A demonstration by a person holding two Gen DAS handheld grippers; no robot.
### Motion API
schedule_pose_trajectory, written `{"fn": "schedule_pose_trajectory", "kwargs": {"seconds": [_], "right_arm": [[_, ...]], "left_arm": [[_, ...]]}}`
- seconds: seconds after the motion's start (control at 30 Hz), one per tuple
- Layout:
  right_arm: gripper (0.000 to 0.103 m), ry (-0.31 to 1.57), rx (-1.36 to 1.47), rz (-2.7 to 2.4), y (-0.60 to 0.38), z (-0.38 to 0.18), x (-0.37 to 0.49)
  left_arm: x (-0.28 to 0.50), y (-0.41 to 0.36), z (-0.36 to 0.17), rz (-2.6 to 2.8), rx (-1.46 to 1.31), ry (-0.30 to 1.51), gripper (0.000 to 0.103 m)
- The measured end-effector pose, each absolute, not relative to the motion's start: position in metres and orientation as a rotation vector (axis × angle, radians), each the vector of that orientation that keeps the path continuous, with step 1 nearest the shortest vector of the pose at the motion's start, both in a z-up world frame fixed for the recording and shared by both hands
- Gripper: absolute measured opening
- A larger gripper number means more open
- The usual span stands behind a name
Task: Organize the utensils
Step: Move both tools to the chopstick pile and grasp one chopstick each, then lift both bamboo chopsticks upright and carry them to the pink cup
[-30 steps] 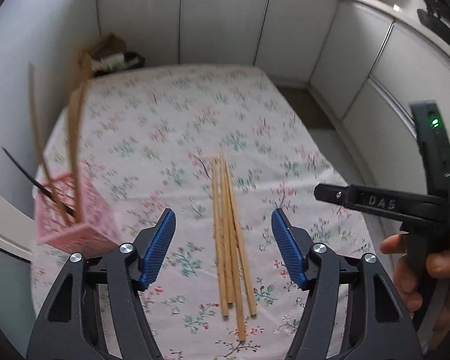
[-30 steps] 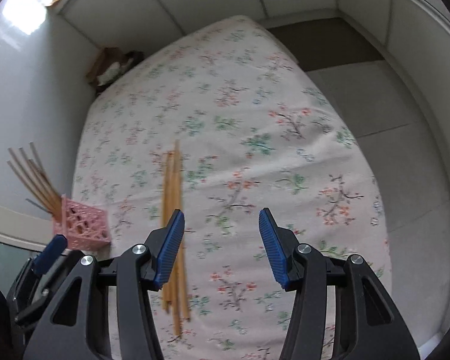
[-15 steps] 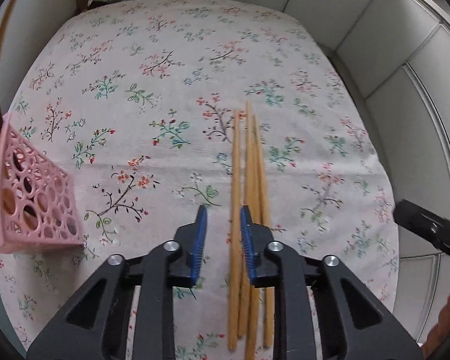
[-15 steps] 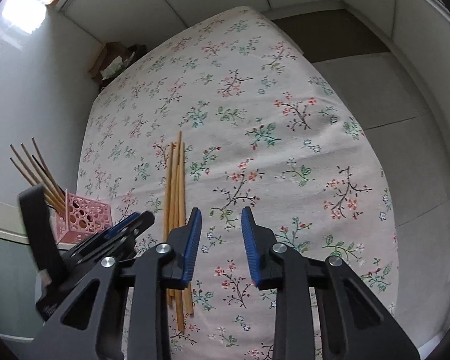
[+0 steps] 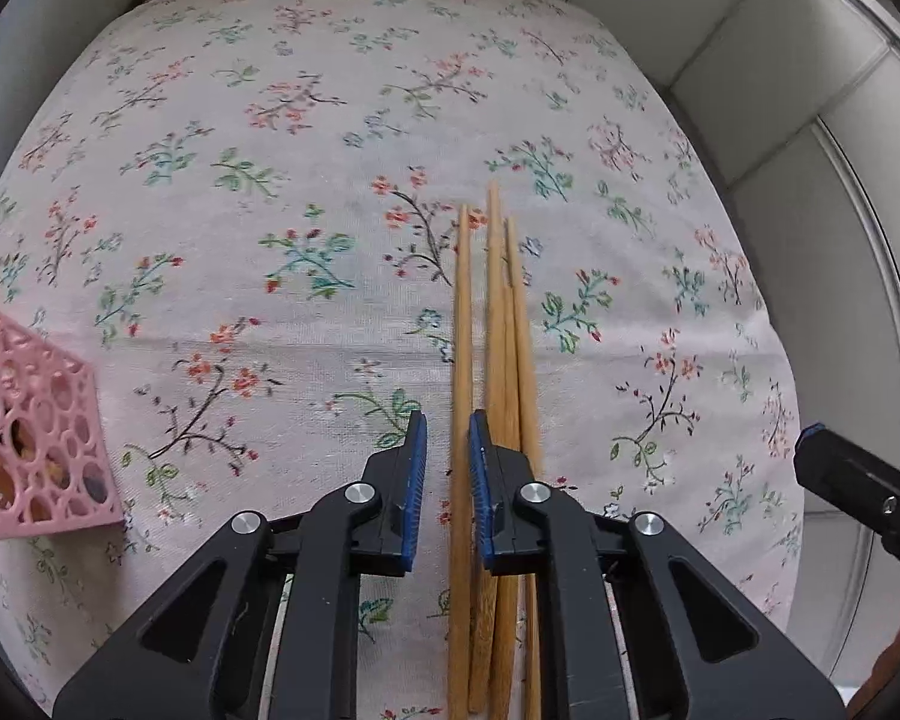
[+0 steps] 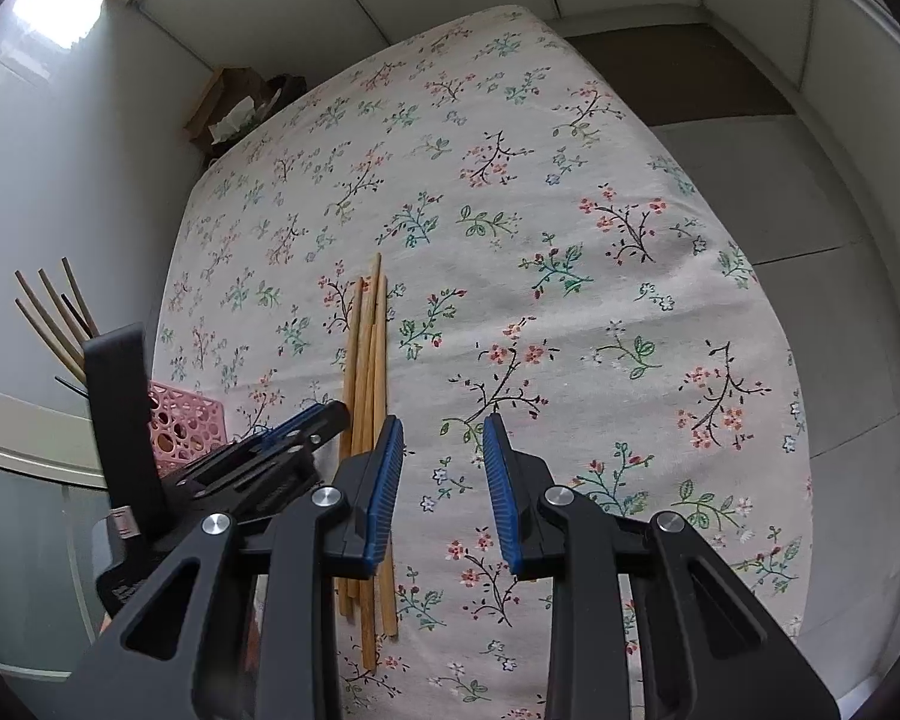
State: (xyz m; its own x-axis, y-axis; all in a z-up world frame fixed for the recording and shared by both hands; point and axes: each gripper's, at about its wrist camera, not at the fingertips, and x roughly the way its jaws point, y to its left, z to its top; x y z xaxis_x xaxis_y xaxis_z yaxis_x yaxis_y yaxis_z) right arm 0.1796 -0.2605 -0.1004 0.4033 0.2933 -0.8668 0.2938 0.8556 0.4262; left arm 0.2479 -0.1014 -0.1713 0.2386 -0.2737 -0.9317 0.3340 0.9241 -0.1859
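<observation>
Left gripper closing around one pale wooden chopstick at lower centre, pads not yet pressing, right gripper apart and empty; could slip, or drag the neighbouring sticks along.

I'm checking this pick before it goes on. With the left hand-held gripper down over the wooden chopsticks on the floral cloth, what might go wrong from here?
1. The left hand-held gripper is closing around one wooden chopstick, slightly off-centre; the stick may slip or pivot.
2. The neighbouring wooden chopsticks lie tight against the right finger and may be dragged.
3. The pink perforated plastic basket already holds sticks, so insertion could jam.
</observation>
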Motion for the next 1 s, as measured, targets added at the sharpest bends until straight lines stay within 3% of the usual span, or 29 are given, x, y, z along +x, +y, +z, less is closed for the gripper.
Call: {"fn": "schedule_pose_trajectory", "kwargs": {"seconds": [0.1, 0.17, 0.33, 0.87, 1.0], "right_arm": [[0.028, 1.179, 0.574, -0.003, -0.260, -0.101, 0.180], [0.028, 1.182, 0.571, -0.005, -0.260, -0.102, 0.181], [0.028, 1.203, 0.545, -0.017, -0.261, -0.109, 0.182], [0.028, 1.298, 0.396, 0.096, -0.217, -0.147, 0.209], [0.020, 1.315, 0.372, 0.122, -0.202, -0.154, 0.212]], "left_arm": [[0.246, -0.109, -0.173, -0.409, 0.140, 1.251, 0.015], [0.246, -0.113, -0.173, -0.404, 0.177, 1.246, 0.008], [0.250, -0.101, -0.168, -0.395, 0.107, 1.244, 0.006], [0.201, -0.069, -0.055, -0.562, -0.096, 0.977, 0.006], [0.195, -0.061, -0.040, -0.557, -0.102, 0.929, 0.006]]}}
